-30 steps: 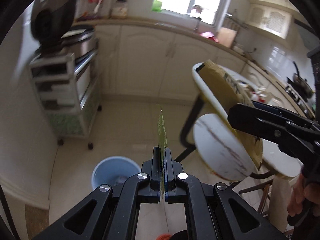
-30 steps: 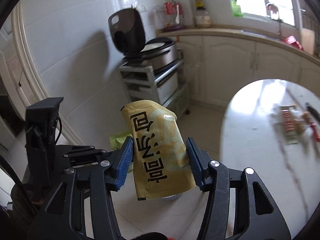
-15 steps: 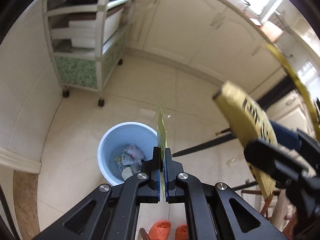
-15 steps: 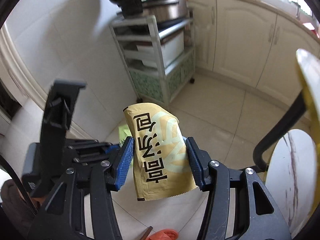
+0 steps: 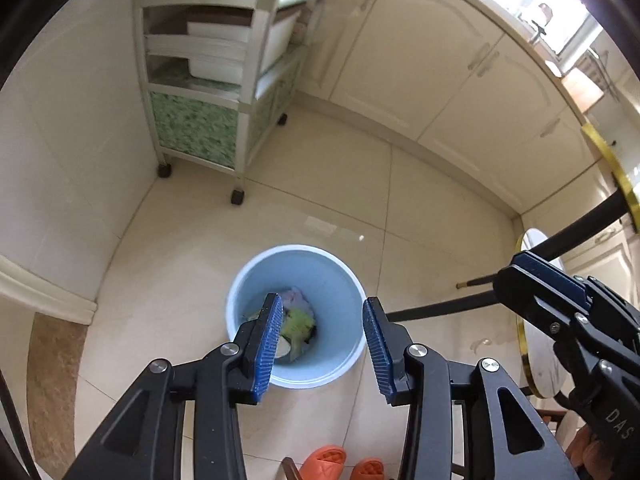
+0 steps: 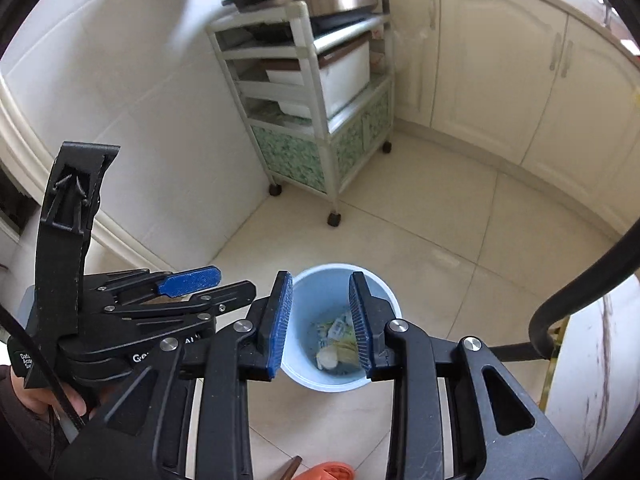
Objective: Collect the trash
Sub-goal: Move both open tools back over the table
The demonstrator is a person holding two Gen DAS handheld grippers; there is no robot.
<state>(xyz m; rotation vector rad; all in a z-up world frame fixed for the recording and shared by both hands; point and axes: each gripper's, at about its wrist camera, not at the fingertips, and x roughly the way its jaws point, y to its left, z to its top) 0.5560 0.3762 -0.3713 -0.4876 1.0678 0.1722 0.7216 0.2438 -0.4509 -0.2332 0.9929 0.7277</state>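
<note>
A light blue bin (image 5: 340, 276) stands on the tiled floor right under both grippers. Inside lie several wrappers, among them a green one (image 5: 298, 322); the right wrist view shows the pile of wrappers (image 6: 338, 332) at the bottom of the bin (image 6: 320, 382). My left gripper (image 5: 323, 304) hangs above the bin's mouth, its jaws opening with nothing between them. Beside it my right gripper (image 6: 321, 280) is also over the bin, its jaws closing on nothing. The left gripper's blue pad (image 6: 190, 280) shows at the left of the right wrist view.
A white wheeled shelf trolley (image 5: 208, 80) stands against the wall behind the bin. Cream cabinets (image 5: 440, 60) run along the far side. A round gold-rimmed table (image 5: 532, 340) with black legs is at the right. Orange slippers (image 5: 324, 460) lie on the floor close by.
Both grippers dropped toward the bin. The left one let go of the green wrapper and the right one let go of the yellow packet; both jaws now hold nothing.
</note>
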